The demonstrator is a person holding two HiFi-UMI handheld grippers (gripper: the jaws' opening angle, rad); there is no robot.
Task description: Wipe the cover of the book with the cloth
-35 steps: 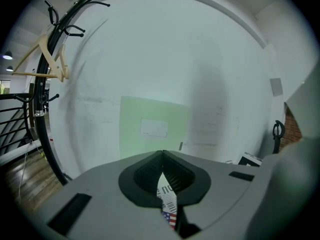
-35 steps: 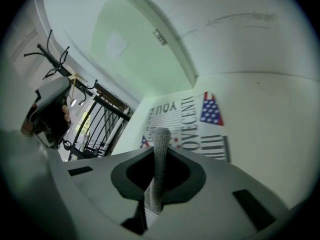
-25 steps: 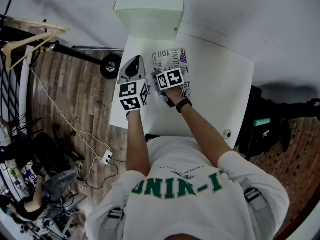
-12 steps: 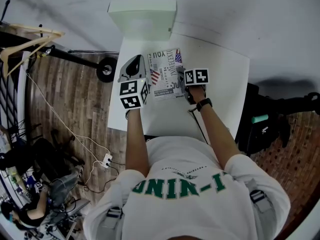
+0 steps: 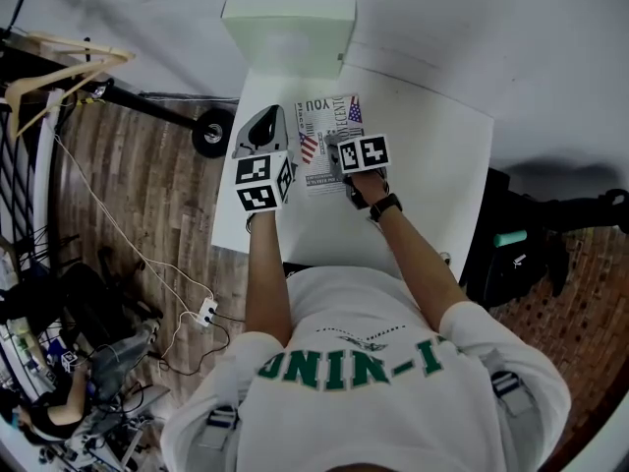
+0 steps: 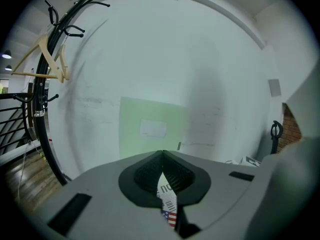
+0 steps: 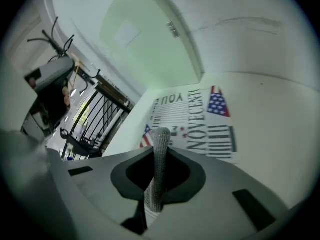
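The right tool (image 7: 160, 151) is clenched on a grey knitted cloth (image 7: 158, 174), which stands up between its jaws. The tool is over the lower right part of the book (image 5: 324, 126), and the cloth end points to the printed cover. The book lies flat on the white bench (image 5: 432, 165), in the upper middle of the head view. The left tool (image 6: 162, 155) is at the book's left edge. Its jaws are closed at the tips, with a narrow strip of the cover between them.

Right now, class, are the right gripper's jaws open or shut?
Shut: the right gripper pinches a grey cloth upright between its jaws, over the book.
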